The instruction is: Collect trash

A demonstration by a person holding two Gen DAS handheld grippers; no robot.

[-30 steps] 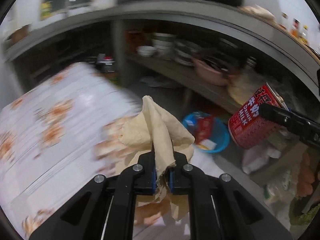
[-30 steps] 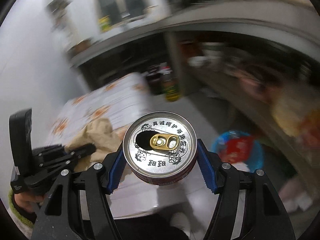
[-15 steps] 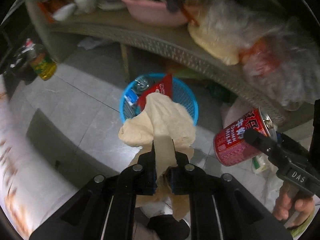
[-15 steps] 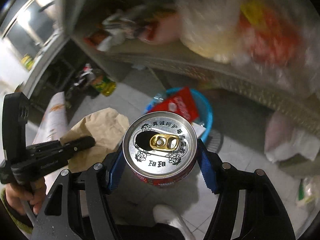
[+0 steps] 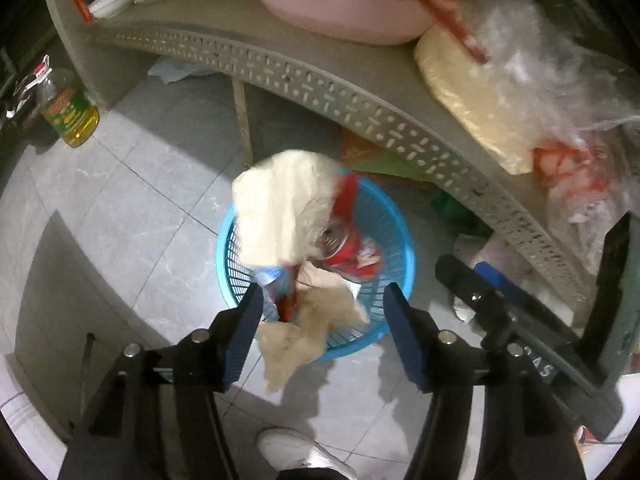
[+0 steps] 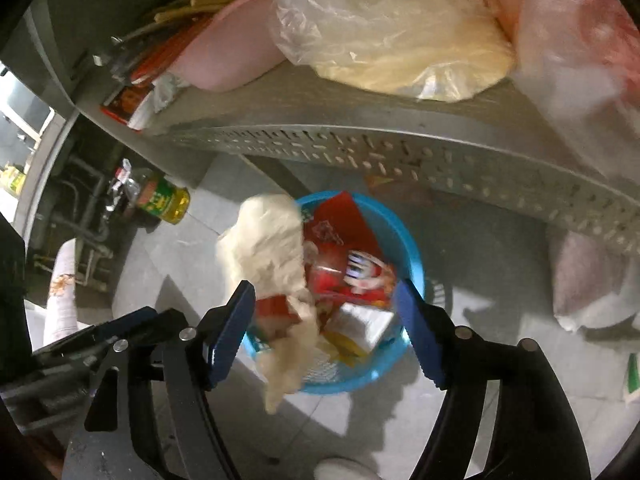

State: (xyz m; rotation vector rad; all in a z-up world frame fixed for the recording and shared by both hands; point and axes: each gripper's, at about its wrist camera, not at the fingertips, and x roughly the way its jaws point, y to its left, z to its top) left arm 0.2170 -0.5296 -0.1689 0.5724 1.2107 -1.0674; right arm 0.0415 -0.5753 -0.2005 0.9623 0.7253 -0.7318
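Motion blur smears the crumpled brown paper (image 5: 284, 208) draped over the blue basket's (image 5: 400, 240) left rim, and the red can (image 6: 340, 276) among wrappers inside is hard to read. Half a second earlier, both were still clamped. Left gripper (image 5: 320, 312) and right gripper (image 6: 324, 320) have just opened; jaws apart, empty, above the basket.

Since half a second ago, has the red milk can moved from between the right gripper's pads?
Yes. The red can has left the right gripper, whose jaws have just been opening, and now lies in the blue basket below the grey shelf.
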